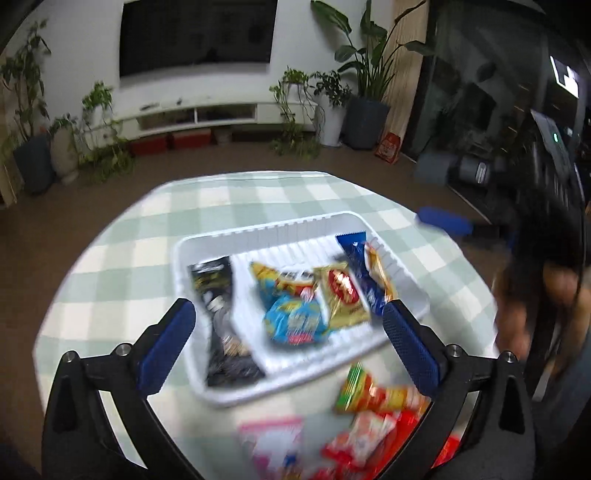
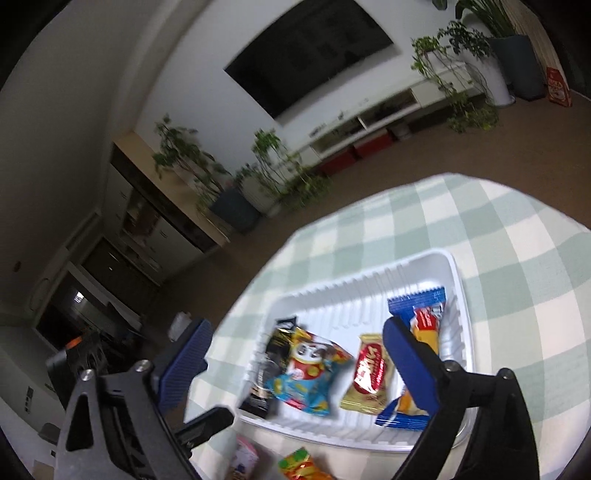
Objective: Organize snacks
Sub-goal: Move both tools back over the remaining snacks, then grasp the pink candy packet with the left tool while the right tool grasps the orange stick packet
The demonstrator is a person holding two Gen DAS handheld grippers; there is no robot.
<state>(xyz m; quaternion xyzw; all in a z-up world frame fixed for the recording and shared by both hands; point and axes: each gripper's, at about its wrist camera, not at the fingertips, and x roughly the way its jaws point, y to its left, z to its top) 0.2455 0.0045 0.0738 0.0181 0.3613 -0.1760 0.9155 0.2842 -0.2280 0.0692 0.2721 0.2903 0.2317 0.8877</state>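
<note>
Room, left wrist view: white wall with a dark screen [image 1: 197, 35], a low white shelf and potted plants [image 1: 364, 66] behind a round table with a green-and-white checked cloth [image 1: 122, 236].
Left gripper [image 1: 289, 334]: hangs above the near edge of the white tray [image 1: 280, 227], looking down and forward; blue-padded tongs stand wide apart and hold nothing.
Right gripper, seen from the left: a blue pad [image 1: 443, 220] reaches in from the right past the tray's far corner; its tongs' state cannot be told here.
Tray contents: a black packet [image 1: 218, 314] lies with its long axis running from near to far by the left wall; a blue-and-yellow packet [image 1: 295, 319] sits mid-tray, a gold packet with a red oval [image 1: 343, 295] just right of it, and a dark blue packet [image 1: 360, 275] slants along the right wall.
Loose snacks: red, orange and pink packets [image 1: 373, 395] lie on the cloth just in front of the tray; motion blur hides the print.
Room, right wrist view: same wall, tilted, with wooden cabinets to the left.
Right gripper [image 2: 295, 363]: tilted over the tray [image 2: 369, 284], tongs spread wide and bare.
Snacks here: the gold packet [image 2: 369, 373] points near to far; the dark blue packet [image 2: 417, 301] lies against the right wall.
</note>
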